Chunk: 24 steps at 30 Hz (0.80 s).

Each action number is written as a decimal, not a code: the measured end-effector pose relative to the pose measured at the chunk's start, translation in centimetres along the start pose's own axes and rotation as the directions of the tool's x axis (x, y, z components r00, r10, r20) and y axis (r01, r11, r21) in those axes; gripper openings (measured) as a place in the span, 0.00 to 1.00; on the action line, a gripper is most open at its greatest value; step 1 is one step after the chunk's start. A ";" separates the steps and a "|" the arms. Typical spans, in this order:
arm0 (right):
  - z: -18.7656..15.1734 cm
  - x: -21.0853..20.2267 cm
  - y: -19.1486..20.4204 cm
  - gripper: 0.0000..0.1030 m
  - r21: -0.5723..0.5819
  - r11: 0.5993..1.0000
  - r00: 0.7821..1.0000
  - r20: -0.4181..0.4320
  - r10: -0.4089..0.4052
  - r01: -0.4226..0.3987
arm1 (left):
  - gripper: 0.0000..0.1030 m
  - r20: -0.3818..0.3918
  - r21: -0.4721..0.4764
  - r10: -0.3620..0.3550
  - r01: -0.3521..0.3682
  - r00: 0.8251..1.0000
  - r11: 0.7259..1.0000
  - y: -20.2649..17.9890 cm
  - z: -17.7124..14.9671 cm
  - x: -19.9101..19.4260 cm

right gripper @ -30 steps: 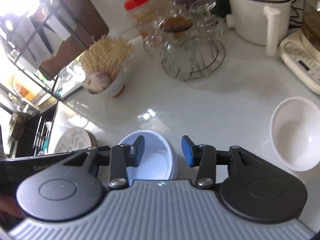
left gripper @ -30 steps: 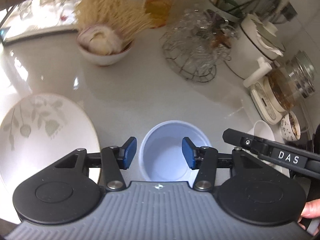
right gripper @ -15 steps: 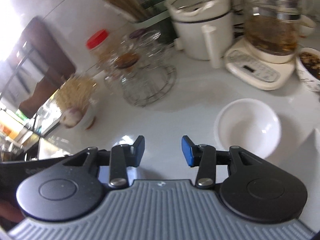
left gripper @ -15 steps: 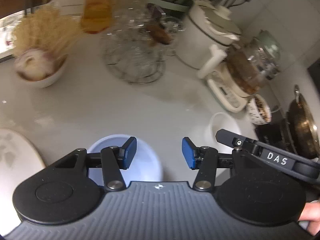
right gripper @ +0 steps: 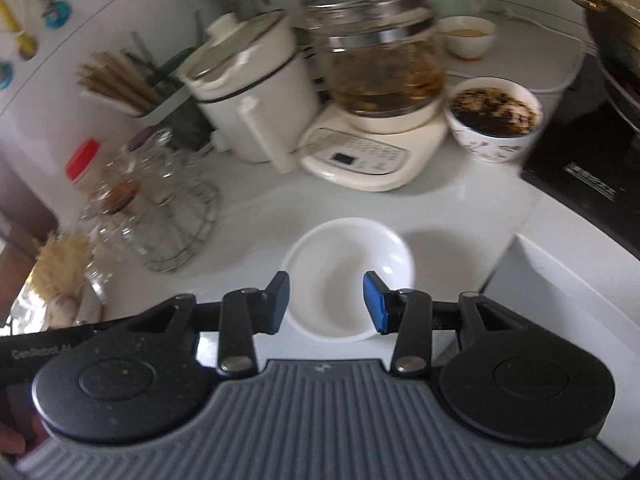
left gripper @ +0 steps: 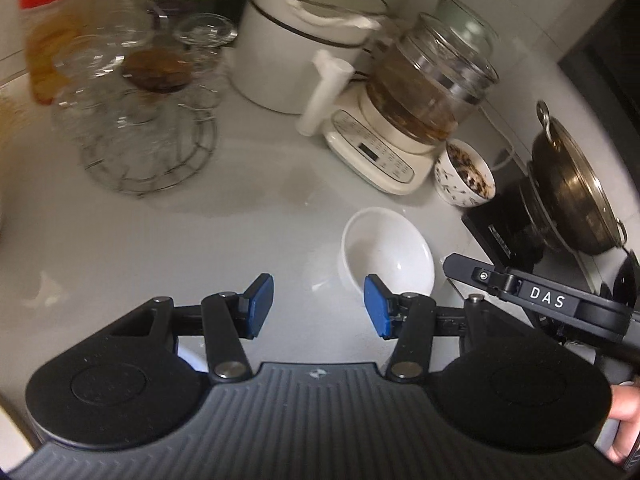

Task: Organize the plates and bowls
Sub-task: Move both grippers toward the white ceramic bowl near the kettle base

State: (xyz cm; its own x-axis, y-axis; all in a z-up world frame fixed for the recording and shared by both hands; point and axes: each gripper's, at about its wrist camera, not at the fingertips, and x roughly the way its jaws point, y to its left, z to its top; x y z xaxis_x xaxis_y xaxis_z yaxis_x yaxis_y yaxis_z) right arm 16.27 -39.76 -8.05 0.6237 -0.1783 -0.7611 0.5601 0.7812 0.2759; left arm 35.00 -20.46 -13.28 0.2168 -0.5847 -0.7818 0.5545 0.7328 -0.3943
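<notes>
One white bowl [right gripper: 347, 276] left loose, near your right gripper [right gripper: 326, 302]; your left gripper [left gripper: 318, 306] beside it. Both jaws wide, empty; nothing stacked in view.

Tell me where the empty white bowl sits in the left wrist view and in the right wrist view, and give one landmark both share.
Left wrist: the empty white bowl lies right of centre, just beyond the right fingertip of the open left claw.
Right wrist: the bowl is at centre, framed between the fingers of the open right claw.
Shared landmark: the glass kettle on its cream base, behind the bowl.
</notes>
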 end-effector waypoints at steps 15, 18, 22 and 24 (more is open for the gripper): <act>-1.2 2.3 -3.4 0.43 0.101 0.994 0.998 -0.025 -0.049 0.052 | 0.54 -0.068 0.065 -0.013 0.018 0.998 0.998 -1.5 0.5 6.1; -1.4 2.8 -3.7 0.43 0.114 0.993 0.999 -0.022 -0.039 0.042 | 0.54 -0.057 0.046 -0.002 0.005 0.998 0.999 -1.2 0.7 6.7; -1.6 4.2 -4.2 0.43 0.125 0.991 0.998 -0.046 -0.039 0.044 | 0.54 -0.055 0.036 -0.002 0.004 0.998 0.999 -1.2 0.9 7.5; -1.7 4.7 -4.5 0.43 0.137 0.990 0.998 -0.051 -0.034 0.041 | 0.54 -0.057 0.030 -0.014 0.016 0.998 0.999 -1.2 1.0 8.1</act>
State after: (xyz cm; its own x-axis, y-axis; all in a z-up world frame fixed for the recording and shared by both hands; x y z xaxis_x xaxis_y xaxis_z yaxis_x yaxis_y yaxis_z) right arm 15.74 -43.10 -13.85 0.5757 -0.1739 -0.7989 0.6542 0.6842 0.3225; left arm 36.85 -26.44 -18.63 0.1631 -0.5743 -0.8022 0.5816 0.7128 -0.3920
